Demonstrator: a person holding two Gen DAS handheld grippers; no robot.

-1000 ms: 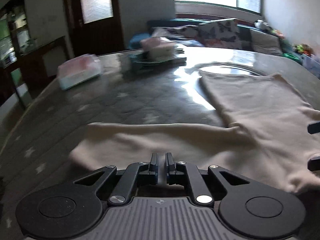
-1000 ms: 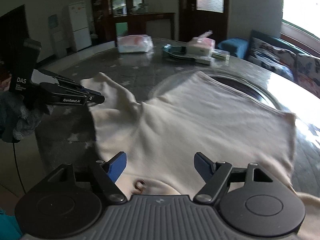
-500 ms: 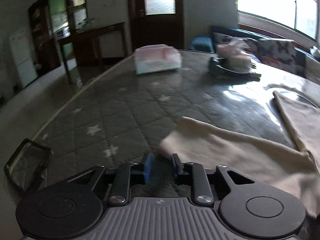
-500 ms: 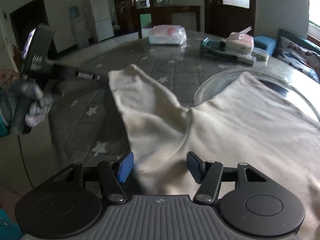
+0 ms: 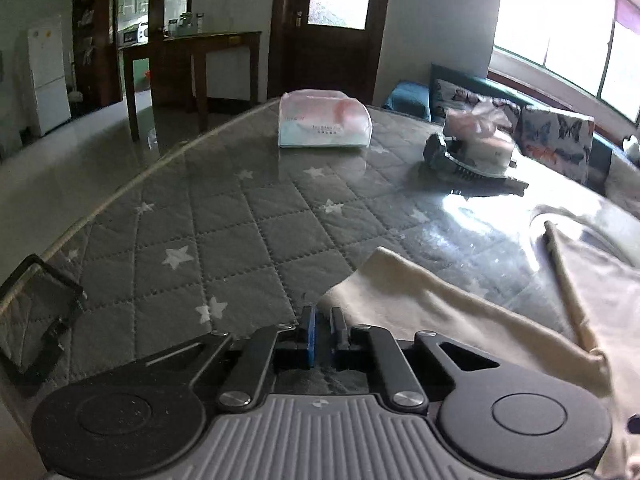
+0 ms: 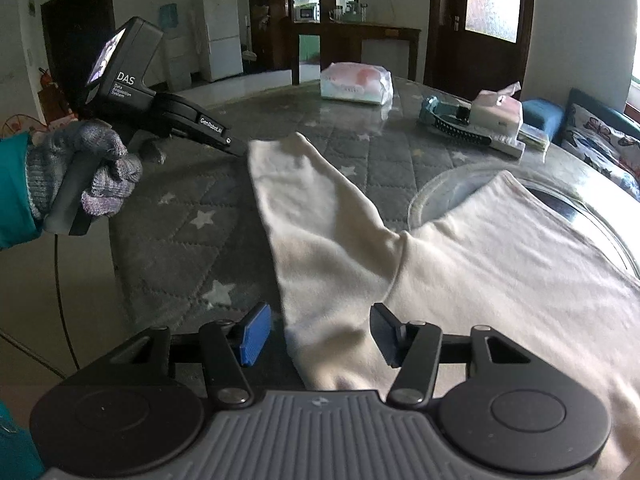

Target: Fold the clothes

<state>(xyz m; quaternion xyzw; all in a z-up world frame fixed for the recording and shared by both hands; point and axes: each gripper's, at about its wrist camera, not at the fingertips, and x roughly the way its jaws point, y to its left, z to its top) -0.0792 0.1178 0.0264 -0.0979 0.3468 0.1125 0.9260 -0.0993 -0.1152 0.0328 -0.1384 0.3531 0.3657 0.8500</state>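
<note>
A cream long-sleeved shirt lies flat on the grey star-quilted table. Its sleeve stretches out toward the table's left side. In the left wrist view the sleeve ends right at my left gripper, whose jaws are closing on the corner of the cuff. The right wrist view shows that left gripper, in a gloved hand, at the cuff's end. My right gripper hovers low over the sleeve's base near the armpit. Its jaws are closing with the cloth between them, and the pads are not touching it.
A pink-and-white tissue pack sits at the far side, with a tissue box and a comb to its right. A glass turntable lies under the shirt's body. The table's curved edge runs along the left.
My left gripper slid left along the sleeve to its cuff, opened slightly and narrowed again. My right gripper shifted left to the sleeve's base and its jaws narrowed. The sleeve now lies straighter.
</note>
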